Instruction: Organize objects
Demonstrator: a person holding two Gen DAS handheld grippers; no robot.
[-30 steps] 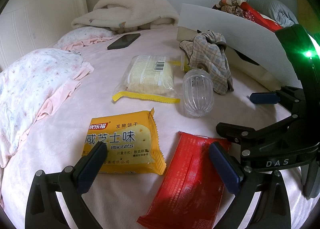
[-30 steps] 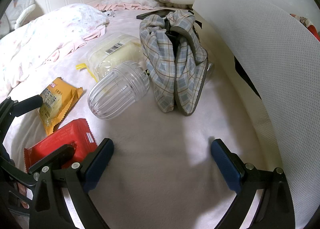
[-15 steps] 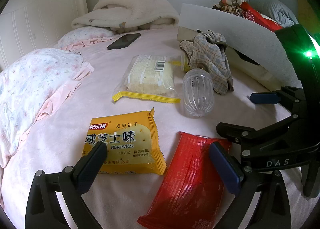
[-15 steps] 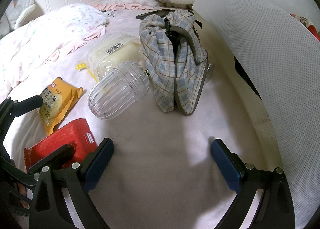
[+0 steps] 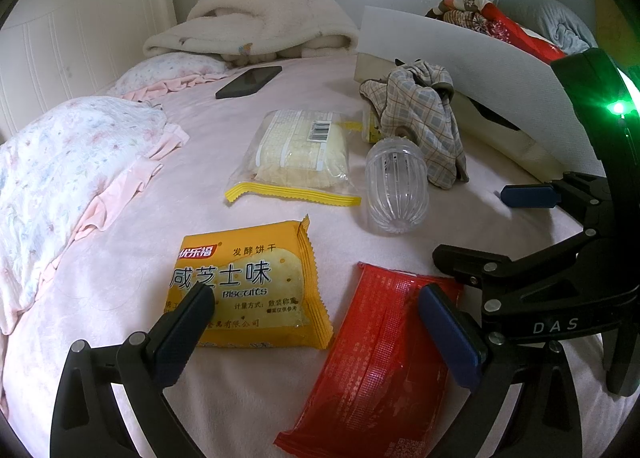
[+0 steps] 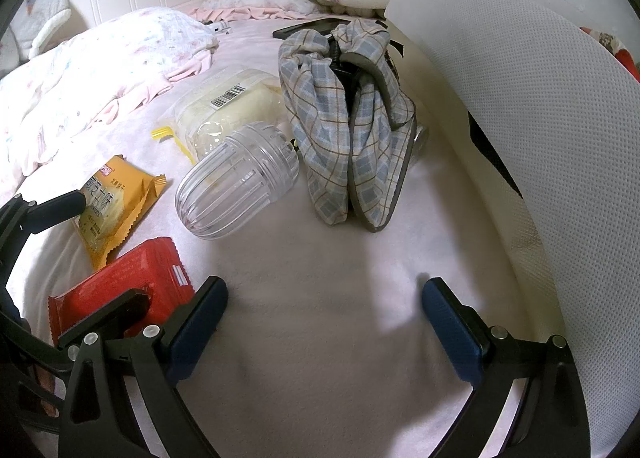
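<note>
The left gripper (image 5: 312, 314), jaws spread wide and empty, hovers with the yellow biscuit packet (image 5: 246, 290) and red packet (image 5: 376, 362) between them, while the right gripper (image 6: 324, 310) (equally wide, holding nothing) faces the clear plastic jar (image 6: 240, 177) ahead-left.

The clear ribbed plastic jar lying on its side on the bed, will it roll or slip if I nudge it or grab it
The clear ribbed jar lies on its rounded side, so a nudge would probably roll it, though the soft bedsheet may damp that. It looks empty, so likely light. Its glossy, seemingly rigid plastic may slip between the pads.
</note>
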